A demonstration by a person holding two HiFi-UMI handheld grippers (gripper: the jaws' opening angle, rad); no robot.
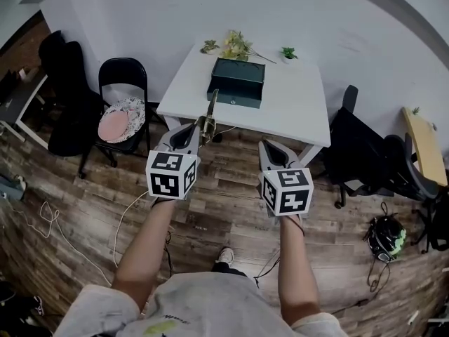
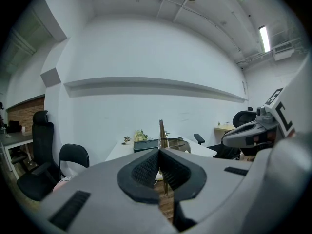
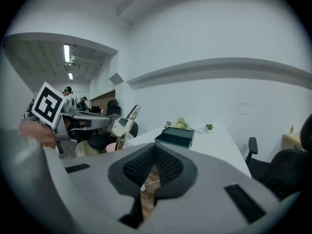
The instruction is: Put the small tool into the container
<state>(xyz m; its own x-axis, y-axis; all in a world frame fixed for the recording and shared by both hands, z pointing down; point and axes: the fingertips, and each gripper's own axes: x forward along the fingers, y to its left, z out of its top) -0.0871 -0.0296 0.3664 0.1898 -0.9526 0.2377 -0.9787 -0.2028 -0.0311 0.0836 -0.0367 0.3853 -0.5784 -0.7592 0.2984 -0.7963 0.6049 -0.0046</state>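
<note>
A dark green box-shaped container [image 1: 238, 81] stands at the near middle of a white table [image 1: 295, 111]. My left gripper [image 1: 198, 129] hovers short of the table's near left edge, shut on a small slim metal tool [image 1: 210, 109] that sticks up and forward from its jaws. In the left gripper view the tool [image 2: 162, 130] rises from the closed pads of the left gripper [image 2: 159, 152], with the container [image 2: 146, 145] beyond it. My right gripper [image 1: 271, 148] floats beside it over the floor, shut and holding nothing. The right gripper view shows the right gripper [image 3: 155, 147], the tool [image 3: 125, 126] and the container [image 3: 176, 135].
Yellow flowers [image 1: 237, 45] and a small potted plant [image 1: 288, 53] sit at the table's back. A black folding chair with a pink cushion [image 1: 121, 120] stands to the left, and office chairs [image 1: 365, 153] to the right. Cables [image 1: 56, 223] run over the wooden floor.
</note>
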